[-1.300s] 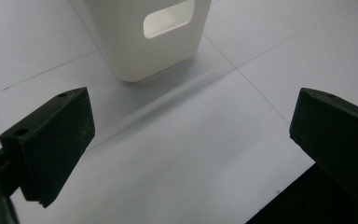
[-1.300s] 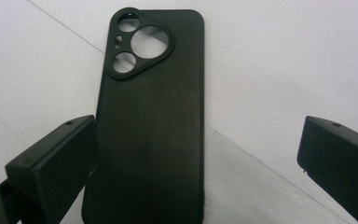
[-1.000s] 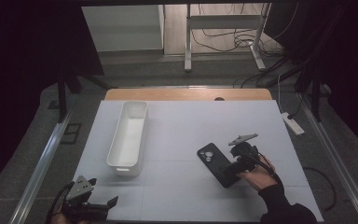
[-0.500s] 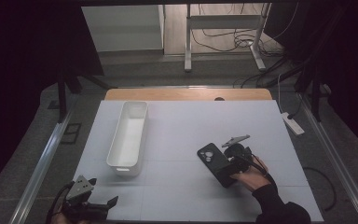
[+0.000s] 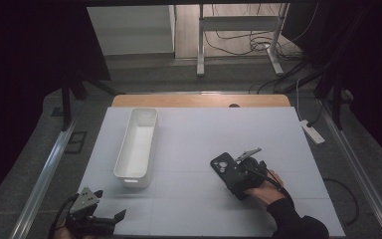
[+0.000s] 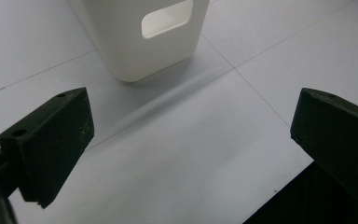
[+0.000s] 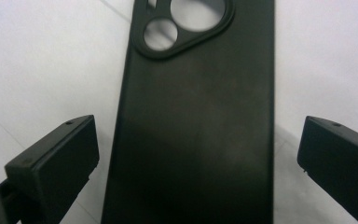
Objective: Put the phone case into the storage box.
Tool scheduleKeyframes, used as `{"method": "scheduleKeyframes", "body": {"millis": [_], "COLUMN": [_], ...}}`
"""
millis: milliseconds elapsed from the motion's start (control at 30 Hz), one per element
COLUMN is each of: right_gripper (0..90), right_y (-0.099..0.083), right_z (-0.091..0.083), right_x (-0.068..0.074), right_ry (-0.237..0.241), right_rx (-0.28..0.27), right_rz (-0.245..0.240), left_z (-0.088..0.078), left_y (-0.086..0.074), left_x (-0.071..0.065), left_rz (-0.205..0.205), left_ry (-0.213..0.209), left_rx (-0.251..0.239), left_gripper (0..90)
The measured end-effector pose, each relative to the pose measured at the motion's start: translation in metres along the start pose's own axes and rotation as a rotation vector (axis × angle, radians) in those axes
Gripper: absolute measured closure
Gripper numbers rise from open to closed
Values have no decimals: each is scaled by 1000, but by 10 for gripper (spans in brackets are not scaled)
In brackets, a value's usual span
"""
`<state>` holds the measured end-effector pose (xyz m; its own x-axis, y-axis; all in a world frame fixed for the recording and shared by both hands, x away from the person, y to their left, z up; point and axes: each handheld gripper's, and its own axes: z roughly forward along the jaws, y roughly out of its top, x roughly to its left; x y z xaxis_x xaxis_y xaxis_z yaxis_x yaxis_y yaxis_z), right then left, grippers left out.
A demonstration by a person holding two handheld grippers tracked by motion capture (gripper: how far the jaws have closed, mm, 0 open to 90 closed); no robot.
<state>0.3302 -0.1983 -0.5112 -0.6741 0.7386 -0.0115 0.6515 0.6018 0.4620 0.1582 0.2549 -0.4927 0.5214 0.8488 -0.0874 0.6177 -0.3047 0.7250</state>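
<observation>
The right gripper (image 7: 198, 163), jaws spread, straddles the flat black rubbery phone case (image 7: 196, 140); lower squarely, then pinch its long edges, probably lying flat.

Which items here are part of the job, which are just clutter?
In play:
- black phone case, lying flat between the open jaws of the right hand-held gripper
- white bin, possibly where it goes

Lying about:
- white power strip off the table's right edge
- left hand-held gripper, open, idle at the near edge

Table (image 5: 194, 134) w/ bin (image 5: 137, 142), phone case (image 5: 229, 172)
</observation>
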Motion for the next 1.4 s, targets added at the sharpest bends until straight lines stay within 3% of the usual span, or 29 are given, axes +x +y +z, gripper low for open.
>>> {"method": "scheduleKeyframes", "body": {"millis": [167,500,567,633,800,1067,1233,1400], "right_gripper": [0,5,31,126,142,148,149,149], "right_y": [-1,2,3,4,6,3,3,1], "right_z": [5,5,5,1,-1,-4,-13,-21], "right_x": [2,4,5,5,4,0,1,3], "right_ry": [-13,-29,-32,-31,-23,10,31,55], "right_rx": [35,71,78,92,106,85,23,-4], "right_rz": [-22,-8,1,2,-1,-16,-27,-65], "left_z": [0,-1,0,0,-1,-3,-3,-5], "left_y": [0,0,0,0,0,-1,0,4], "left_x": [0,0,1,1,2,4,3,2], "left_rz": [0,14,18,25,26,-6,-4,-31], "left_ry": [-4,-27,-41,-60,-74,-78,-76,-88], "left_rx": [-2,1,3,6,2,-24,-23,-51], "left_gripper": [0,0,0,0,0,0,0,0]}}
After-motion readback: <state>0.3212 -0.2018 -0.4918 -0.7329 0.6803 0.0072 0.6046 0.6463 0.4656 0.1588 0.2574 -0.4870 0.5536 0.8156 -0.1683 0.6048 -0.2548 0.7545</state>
